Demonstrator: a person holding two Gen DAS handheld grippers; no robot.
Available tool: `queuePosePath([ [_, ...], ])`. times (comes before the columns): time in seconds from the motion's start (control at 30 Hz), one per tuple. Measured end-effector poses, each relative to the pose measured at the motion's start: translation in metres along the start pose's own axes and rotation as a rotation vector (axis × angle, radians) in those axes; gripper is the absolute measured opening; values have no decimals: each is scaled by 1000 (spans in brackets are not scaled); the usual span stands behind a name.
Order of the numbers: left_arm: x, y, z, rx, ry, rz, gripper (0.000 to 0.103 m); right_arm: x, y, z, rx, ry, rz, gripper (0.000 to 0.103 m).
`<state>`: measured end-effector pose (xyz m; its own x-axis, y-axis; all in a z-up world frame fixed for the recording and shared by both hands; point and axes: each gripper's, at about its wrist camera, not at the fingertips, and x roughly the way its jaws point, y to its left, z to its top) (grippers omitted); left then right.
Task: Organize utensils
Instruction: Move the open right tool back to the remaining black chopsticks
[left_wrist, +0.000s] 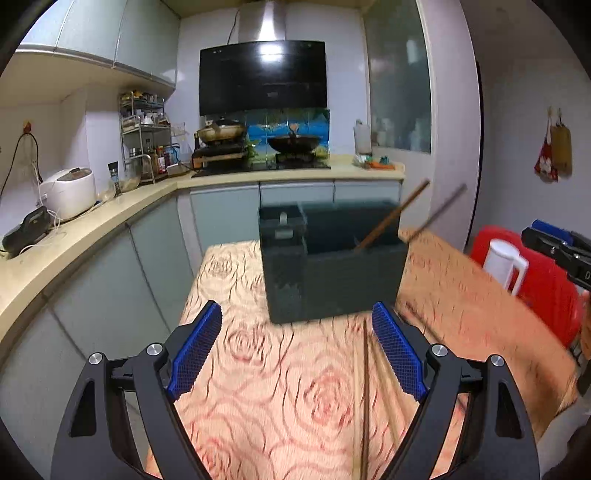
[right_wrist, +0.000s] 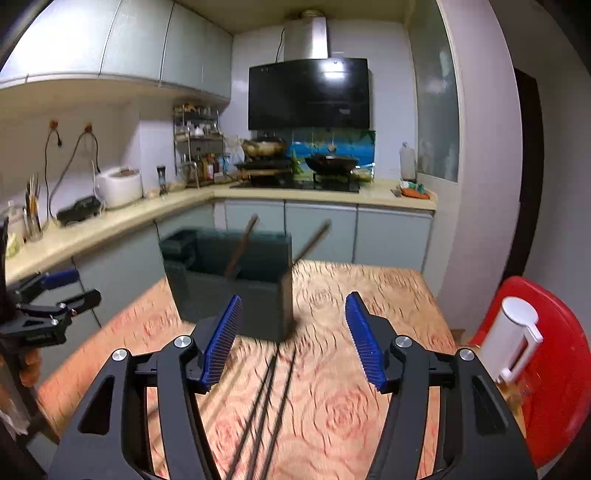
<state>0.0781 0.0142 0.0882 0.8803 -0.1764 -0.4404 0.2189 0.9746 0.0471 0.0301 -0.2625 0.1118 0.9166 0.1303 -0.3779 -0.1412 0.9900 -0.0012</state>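
Left gripper (left_wrist: 297, 347) stands wide, nothing between its blue pads; right gripper (right_wrist: 293, 338) likewise parted and empty. Below each, thin dark wooden chopsticks (right_wrist: 273, 402) lie flat on the rose-patterned tabletop (right_wrist: 332, 406), pointing toward the dark green rectangular plastic utensil box (right_wrist: 229, 295), where two more sticks (left_wrist: 391, 218) lean. Judgement: the sticks are light, stiff and smooth, liable to roll or pivot; pinch near mid-length, across the pair, firmly enough to stop swivelling.
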Motion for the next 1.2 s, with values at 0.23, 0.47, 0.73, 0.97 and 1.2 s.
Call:
queuePosePath([
  [0.23, -4, 1, -42, -8, 54, 0, 81, -4, -2, -43, -4, 68, -32, 57],
  [0.47, -5, 3, -61, -29, 80, -1, 81, -3, -4, -66, 26, 113, -37, 57],
  [0.73, -7, -2, -73, -19, 70, 5, 81, 1, -2, -89, 39, 141, -52, 57],
  [0.97, 2, -17, -95, 32, 100, 4, 81, 9, 3, -111, 19, 182, -69, 57],
  [1.2, 13, -23, -108, 65, 129, -5, 80, 16, 7, -121, 6, 211, -62, 57],
])
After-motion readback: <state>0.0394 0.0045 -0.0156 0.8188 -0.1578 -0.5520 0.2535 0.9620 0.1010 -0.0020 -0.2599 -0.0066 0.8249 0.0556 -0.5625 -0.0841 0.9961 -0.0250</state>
